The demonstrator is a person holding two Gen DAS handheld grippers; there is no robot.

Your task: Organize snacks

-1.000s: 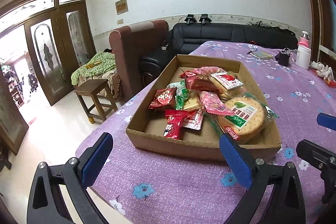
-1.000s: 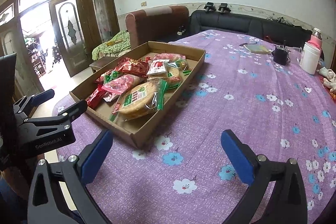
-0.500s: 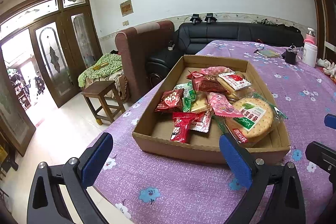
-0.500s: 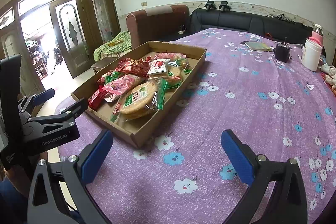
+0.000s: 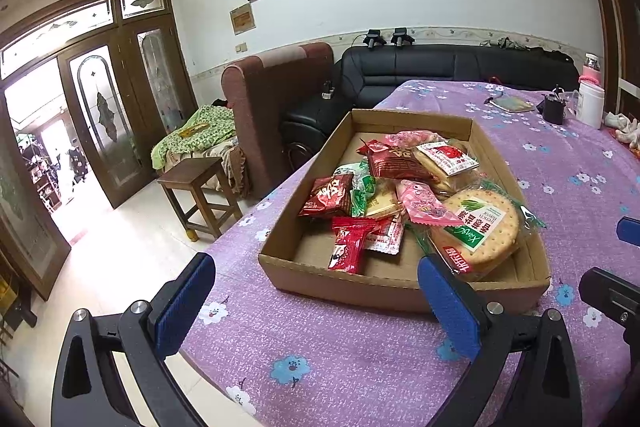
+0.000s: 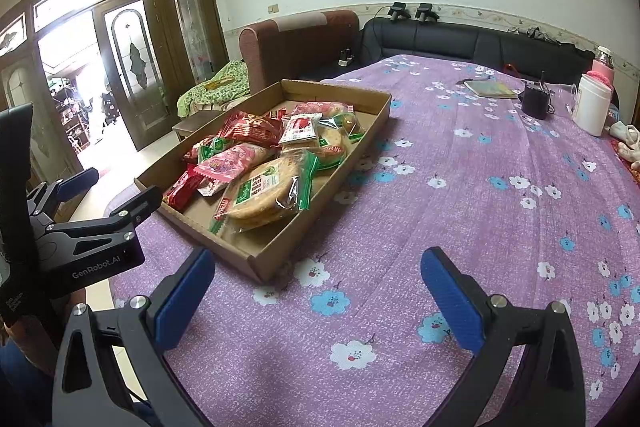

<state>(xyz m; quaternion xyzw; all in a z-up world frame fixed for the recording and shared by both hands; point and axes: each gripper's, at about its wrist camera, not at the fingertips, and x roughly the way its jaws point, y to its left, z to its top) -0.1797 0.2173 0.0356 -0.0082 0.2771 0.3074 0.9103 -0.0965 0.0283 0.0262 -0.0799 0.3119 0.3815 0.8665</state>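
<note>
A shallow cardboard tray [image 5: 352,281] sits near the table's front left corner, holding several snack packets: a round cracker pack [image 5: 478,231], a pink packet [image 5: 426,205], red packets [image 5: 328,195] and a small red packet [image 5: 348,247]. The tray also shows in the right wrist view [image 6: 276,255], with the cracker pack [image 6: 264,193]. My left gripper [image 5: 316,307] is open and empty, just before the tray's near wall. My right gripper [image 6: 320,299] is open and empty over the cloth, right of the tray. The left gripper shows in the right wrist view [image 6: 104,195].
The table has a purple flowered cloth [image 6: 460,187]. At its far right stand a white jar [image 6: 592,103], a black cup [image 6: 534,101] and a notebook [image 6: 490,89]. A wooden stool [image 5: 196,187], an armchair [image 5: 276,99] and a black sofa [image 5: 440,67] lie beyond the table's left edge.
The left gripper has drawn back and shifted left a little, so the tray sits further right in its view. The right gripper has barely moved. Both stay open.
</note>
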